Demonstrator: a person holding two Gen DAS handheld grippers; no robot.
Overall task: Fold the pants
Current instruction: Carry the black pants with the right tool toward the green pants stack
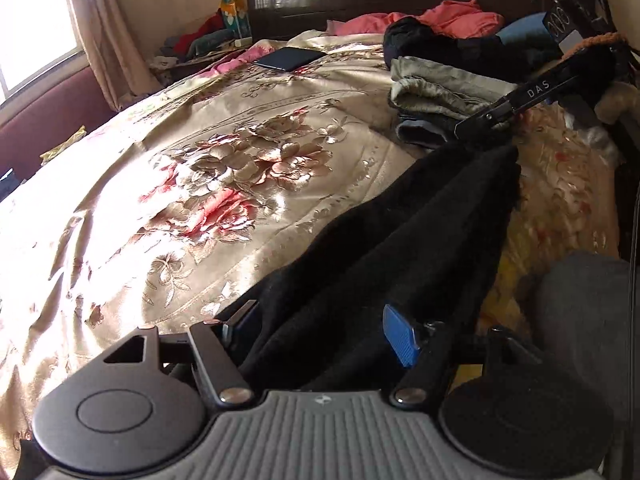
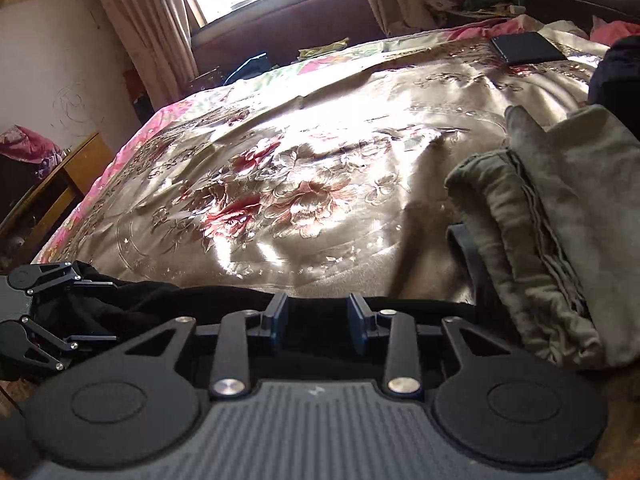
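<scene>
The left gripper (image 1: pixel 320 328) stood wide, black pants (image 1: pixel 400 240) bunched between its jaws, apparently unclamped. The pants stretched across the floral bedspread (image 1: pixel 180 168) to the right gripper (image 2: pixel 318 322), whose narrow jaws pinched the cloth edge beside a folded olive garment (image 2: pixel 560 232).
</scene>
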